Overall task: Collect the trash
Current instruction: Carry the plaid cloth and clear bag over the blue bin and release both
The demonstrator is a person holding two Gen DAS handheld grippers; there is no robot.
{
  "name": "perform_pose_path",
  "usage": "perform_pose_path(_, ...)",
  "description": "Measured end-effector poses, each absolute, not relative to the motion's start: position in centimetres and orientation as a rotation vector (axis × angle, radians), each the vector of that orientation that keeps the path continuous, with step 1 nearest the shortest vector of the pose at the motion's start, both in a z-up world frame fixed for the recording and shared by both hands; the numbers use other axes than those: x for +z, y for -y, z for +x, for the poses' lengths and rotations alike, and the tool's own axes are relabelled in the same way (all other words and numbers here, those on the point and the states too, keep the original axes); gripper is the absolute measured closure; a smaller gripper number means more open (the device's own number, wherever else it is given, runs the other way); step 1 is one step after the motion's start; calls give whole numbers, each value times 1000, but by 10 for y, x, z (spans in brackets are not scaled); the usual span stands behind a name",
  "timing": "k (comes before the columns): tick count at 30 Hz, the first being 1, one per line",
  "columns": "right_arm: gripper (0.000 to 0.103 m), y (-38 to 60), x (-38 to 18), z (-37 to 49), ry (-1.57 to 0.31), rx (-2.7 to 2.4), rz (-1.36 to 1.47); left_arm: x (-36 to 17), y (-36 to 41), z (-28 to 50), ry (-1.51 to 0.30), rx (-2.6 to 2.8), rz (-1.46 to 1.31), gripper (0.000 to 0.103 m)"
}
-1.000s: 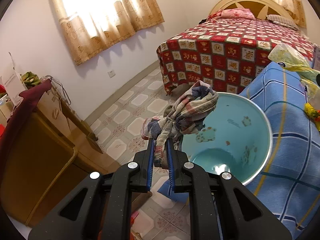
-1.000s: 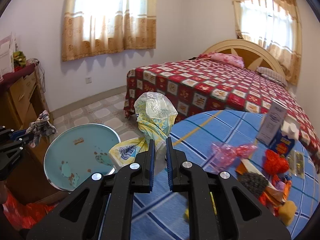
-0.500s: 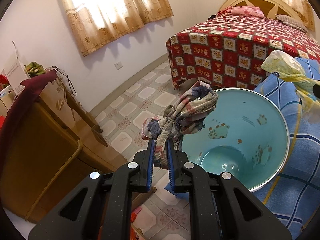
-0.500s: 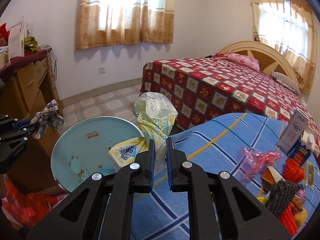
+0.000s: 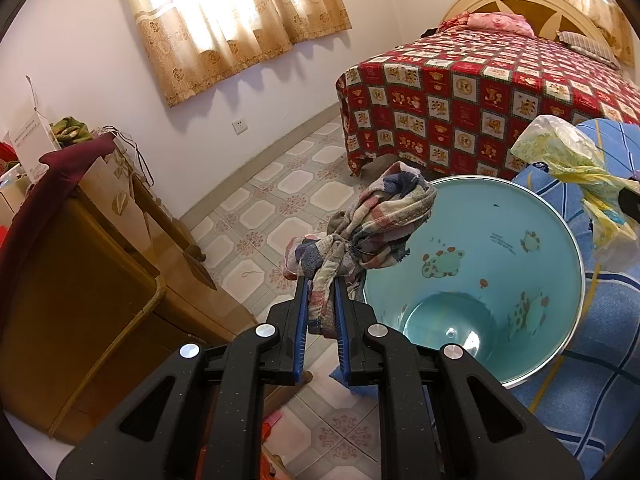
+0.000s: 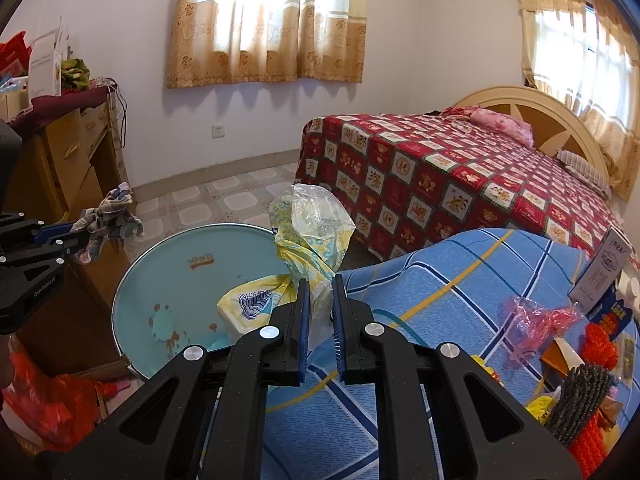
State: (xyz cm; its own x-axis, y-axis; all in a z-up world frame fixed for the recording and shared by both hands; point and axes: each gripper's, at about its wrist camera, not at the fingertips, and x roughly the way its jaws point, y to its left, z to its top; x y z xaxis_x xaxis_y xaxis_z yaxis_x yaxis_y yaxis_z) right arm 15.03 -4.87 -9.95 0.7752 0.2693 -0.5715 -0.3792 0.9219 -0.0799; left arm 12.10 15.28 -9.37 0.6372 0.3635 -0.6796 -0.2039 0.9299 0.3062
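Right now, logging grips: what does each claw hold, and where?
Left claw: checked rag, by its lower end. Right claw: yellow plastic bag, at its bunched middle.

The right gripper (image 6: 319, 285) carries its yellow plastic bag (image 6: 310, 236) sideways from over the blue checked cloth (image 6: 460, 300) to the teal bin's (image 6: 176, 280) rim.

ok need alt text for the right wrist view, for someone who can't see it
The right gripper is clamped on a crumpled yellow and clear plastic bag, held over the edge of an empty light blue bin. Left of it, the left gripper holds a plaid rag; litter lies on the blue checked cloth, with a red quilted bed behind.
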Motion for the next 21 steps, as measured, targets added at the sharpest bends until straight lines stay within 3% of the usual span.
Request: perform_pose_path(21,91,34,-102,147,-590,396,-219,-94,-140,120,-806,282,210,89)
